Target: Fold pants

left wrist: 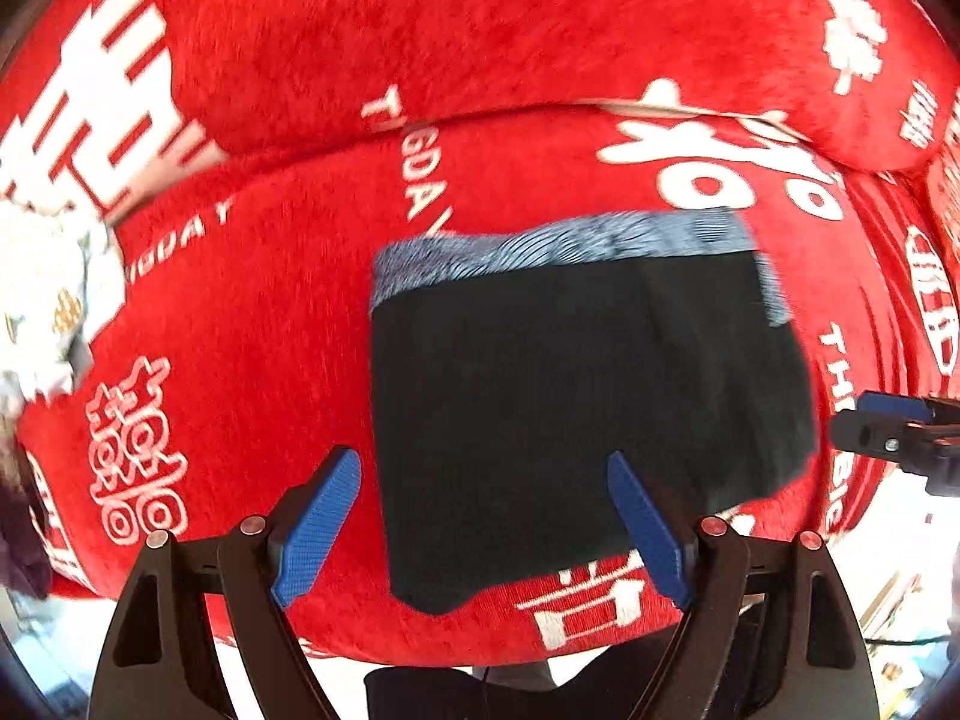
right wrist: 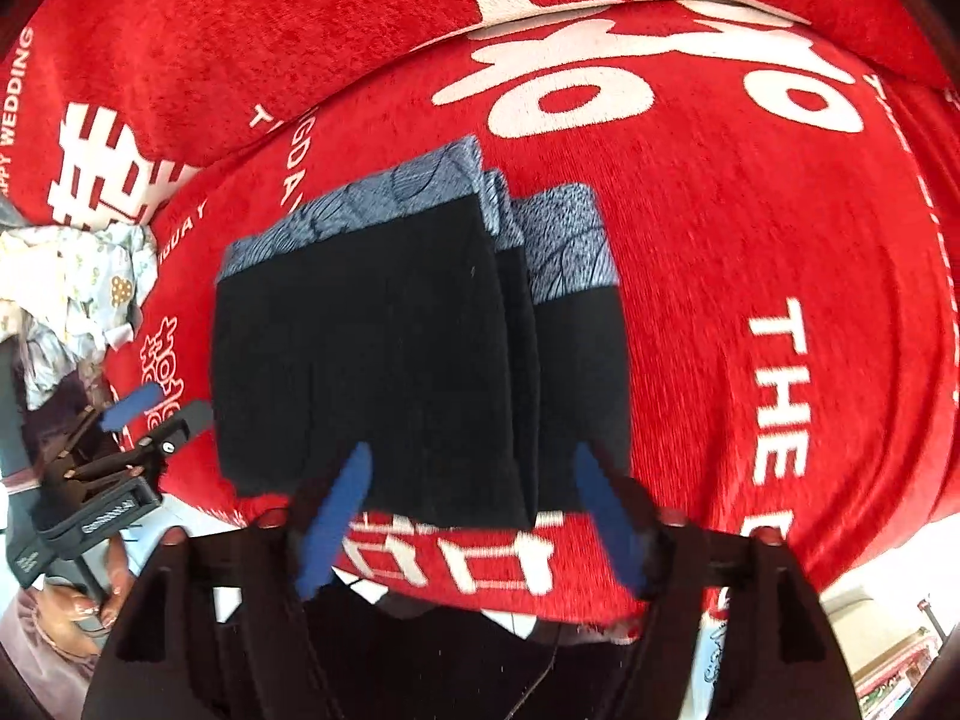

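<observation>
The black pants [left wrist: 576, 408] with a blue-grey patterned waistband lie folded into a compact rectangle on the red cover; they also show in the right wrist view [right wrist: 384, 360], with stacked folded layers at their right side. My left gripper [left wrist: 483, 468] is open and empty, its blue fingers [left wrist: 318, 528] hovering at the pants' near left edge. My right gripper [right wrist: 471, 462] is open and empty above the pants' near edge. The right gripper shows at the right edge of the left wrist view [left wrist: 888, 420]; the left gripper shows at the left of the right wrist view [right wrist: 150, 414].
A red plush cover [left wrist: 300, 312] with white lettering drapes the seat and backrest [right wrist: 300, 30]. A crumpled pale patterned garment [left wrist: 48, 300] lies at the left, also in the right wrist view [right wrist: 78, 288]. The seat's front edge drops to the floor below.
</observation>
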Available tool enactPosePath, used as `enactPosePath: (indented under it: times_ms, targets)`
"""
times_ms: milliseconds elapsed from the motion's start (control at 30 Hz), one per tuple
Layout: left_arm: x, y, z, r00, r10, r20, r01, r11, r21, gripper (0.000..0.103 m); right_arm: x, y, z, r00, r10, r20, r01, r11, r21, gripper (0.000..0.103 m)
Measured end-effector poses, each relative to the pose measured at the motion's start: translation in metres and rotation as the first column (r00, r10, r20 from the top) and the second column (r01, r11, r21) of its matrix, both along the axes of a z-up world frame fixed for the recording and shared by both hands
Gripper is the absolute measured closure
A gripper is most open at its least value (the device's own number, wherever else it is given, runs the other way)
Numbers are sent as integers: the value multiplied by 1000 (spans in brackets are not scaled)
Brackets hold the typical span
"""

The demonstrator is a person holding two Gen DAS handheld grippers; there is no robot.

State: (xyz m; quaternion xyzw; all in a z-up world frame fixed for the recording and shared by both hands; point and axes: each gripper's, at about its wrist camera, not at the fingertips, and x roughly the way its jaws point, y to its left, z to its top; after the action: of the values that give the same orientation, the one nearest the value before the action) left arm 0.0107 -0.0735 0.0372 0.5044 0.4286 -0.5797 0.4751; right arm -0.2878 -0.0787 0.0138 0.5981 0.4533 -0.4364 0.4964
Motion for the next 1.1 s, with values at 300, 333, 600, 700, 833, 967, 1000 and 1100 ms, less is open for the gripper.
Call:
enactPosePath:
  times_ms: [300, 333, 600, 700, 833, 967, 1000, 1100]
  targets:
    - [-15, 17, 38, 994, -100, 42, 98, 995, 30, 17, 20, 16, 45, 997, 27, -77, -30, 999, -43, 16]
    - [-15, 18, 39, 993, -105, 45, 103, 994, 44, 17, 24, 18, 51, 995, 33, -92, -39, 998, -57, 12]
    - [-19, 30, 49, 991, -129, 24, 125, 984, 123, 0, 33, 32, 80, 992, 17, -122, -27, 996, -82, 0]
    - [-22, 32, 56, 989, -144, 22, 140, 983, 120, 0, 32, 35, 84, 991, 3, -132, -13, 997, -72, 0]
    - [-23, 30, 64, 988, -152, 40, 147, 984, 103, 0, 28, 39, 89, 987, -28, -155, 19, 998, -61, 0]
    - [-22, 28, 67, 989, -141, 53, 136, 986, 95, 0, 27, 41, 92, 985, -48, -164, 39, 997, -61, 0]
    - [-21, 28, 67, 989, -136, 51, 130, 987, 94, 0, 27, 41, 92, 985, -49, -165, 39, 997, -60, 0]
    - [-19, 27, 69, 992, -116, 48, 112, 990, 84, 0, 31, 41, 96, 983, -36, -180, 25, 998, -62, 0]
